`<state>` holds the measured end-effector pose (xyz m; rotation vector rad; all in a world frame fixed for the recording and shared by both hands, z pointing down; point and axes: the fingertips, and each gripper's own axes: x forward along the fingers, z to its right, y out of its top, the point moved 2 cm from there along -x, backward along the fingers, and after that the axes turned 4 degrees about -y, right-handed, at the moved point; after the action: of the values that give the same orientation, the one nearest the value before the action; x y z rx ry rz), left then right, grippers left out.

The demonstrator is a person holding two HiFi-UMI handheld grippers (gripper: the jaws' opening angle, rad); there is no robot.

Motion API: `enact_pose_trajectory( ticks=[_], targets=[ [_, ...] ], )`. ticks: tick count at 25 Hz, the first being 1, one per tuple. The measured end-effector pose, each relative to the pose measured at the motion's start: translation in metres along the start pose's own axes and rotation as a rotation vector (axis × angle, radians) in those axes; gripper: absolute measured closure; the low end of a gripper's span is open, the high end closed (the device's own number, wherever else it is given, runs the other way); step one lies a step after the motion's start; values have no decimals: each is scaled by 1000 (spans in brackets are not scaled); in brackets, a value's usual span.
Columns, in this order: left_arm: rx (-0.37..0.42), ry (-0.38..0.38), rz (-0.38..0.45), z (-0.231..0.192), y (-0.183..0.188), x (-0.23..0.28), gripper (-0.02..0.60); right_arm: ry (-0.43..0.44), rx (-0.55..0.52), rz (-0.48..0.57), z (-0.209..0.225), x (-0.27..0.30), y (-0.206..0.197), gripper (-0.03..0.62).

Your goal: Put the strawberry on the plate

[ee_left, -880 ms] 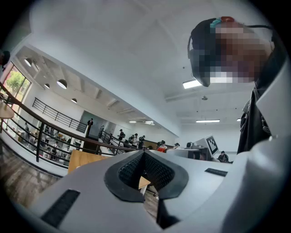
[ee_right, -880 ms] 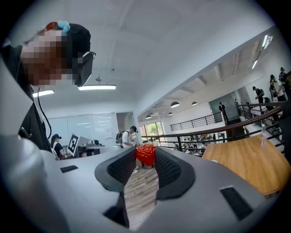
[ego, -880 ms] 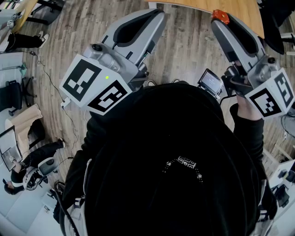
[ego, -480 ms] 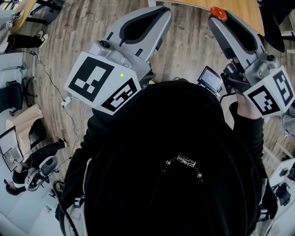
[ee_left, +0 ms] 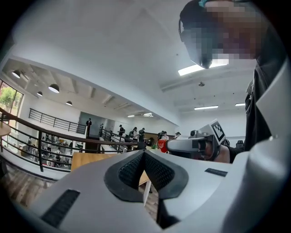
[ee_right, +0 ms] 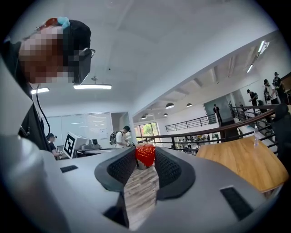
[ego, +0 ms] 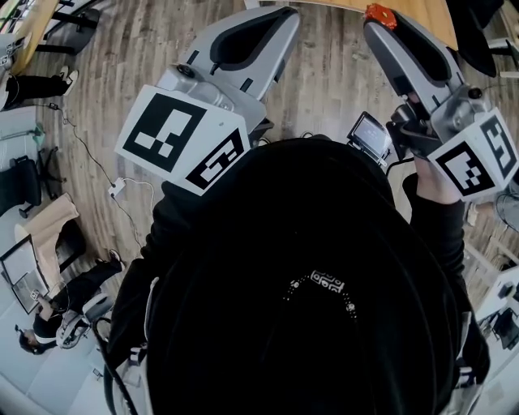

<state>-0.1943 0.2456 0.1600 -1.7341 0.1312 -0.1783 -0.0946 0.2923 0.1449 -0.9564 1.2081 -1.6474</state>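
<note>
In the head view my right gripper (ego: 378,19) is held up at the top right, shut on a red strawberry (ego: 379,11) at its fingertips. The right gripper view shows the strawberry (ee_right: 145,154) pinched between the two ribbed black pads (ee_right: 166,169) at their far end. My left gripper (ego: 282,14) is raised at the upper left, shut with nothing in it. Its pads (ee_left: 132,170) meet at the tip in the left gripper view, where the strawberry (ee_left: 162,145) also shows in the right gripper beyond. No plate shows in any view.
A wooden table (ego: 418,18) lies along the top edge, just beyond the right gripper. Plank floor is below both grippers. A small screen (ego: 370,136) sits near the right hand, and a cable with a plug block (ego: 117,188) is on the floor at the left.
Both grippers have moved a little up and forward in the head view. The left one has also come closer to the camera. The strawberry stays in the right jaws.
</note>
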Motion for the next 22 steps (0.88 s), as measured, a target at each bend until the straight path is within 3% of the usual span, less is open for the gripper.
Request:
enact_pose_trajectory(
  ticks=[22],
  targets=[
    [42, -47, -70, 40, -19, 84, 578, -66, 92, 62, 97, -62, -5, 454]
  ],
)
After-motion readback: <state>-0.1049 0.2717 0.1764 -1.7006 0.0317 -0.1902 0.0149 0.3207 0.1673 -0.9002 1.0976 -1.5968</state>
